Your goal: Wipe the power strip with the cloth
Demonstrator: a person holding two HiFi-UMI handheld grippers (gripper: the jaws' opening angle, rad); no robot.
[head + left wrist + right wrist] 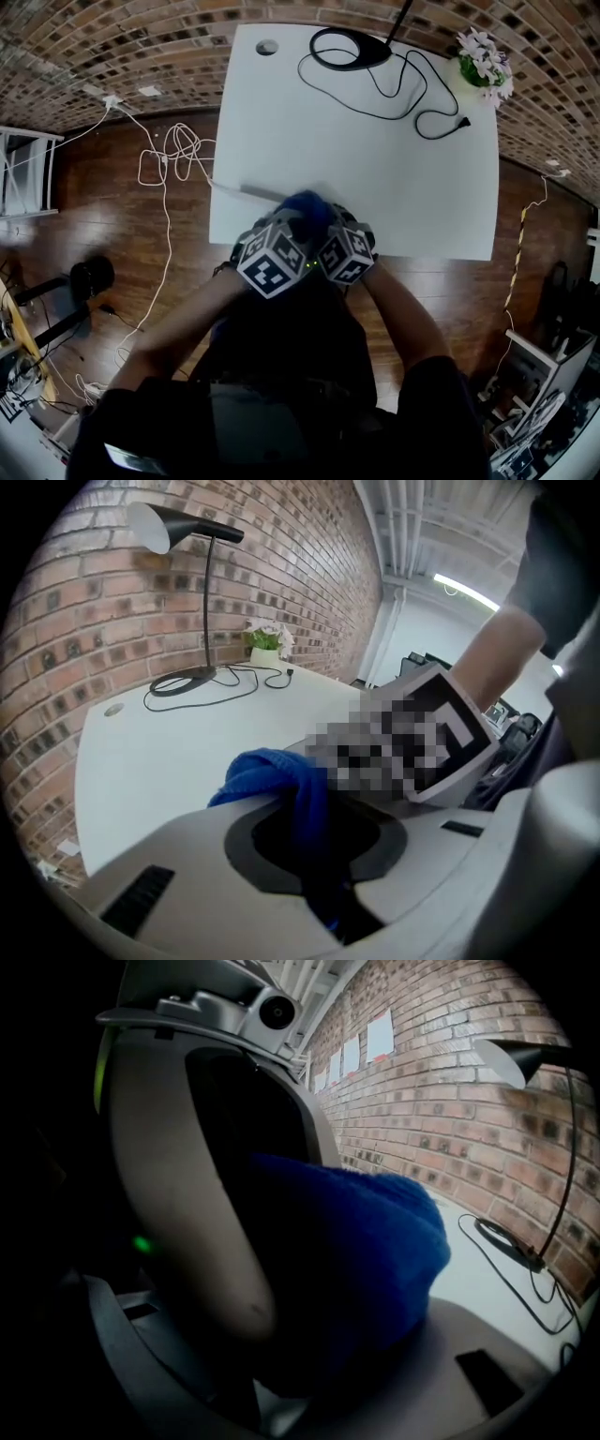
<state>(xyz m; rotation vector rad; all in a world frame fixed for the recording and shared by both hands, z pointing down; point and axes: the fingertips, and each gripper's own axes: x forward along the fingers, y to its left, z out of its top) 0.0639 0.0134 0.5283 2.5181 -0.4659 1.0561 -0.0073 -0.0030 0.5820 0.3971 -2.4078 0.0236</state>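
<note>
Here, huddled at lower centre of the head view, angled downward: two tongs, left gripper [314, 808] and right gripper [347, 1269], both pinched shut on one blue cloth [307, 206].

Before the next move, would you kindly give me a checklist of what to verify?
1. The blue cloth is clamped in the left hand-held gripper: ok.
2. The same cloth is clamped in the right hand-held gripper: ok.
3. The power strip is located: cannot tell; only a thin pale edge shows beside the cloth.
4. The lamp cord lies clear, at the far side of the table: ok.
</note>
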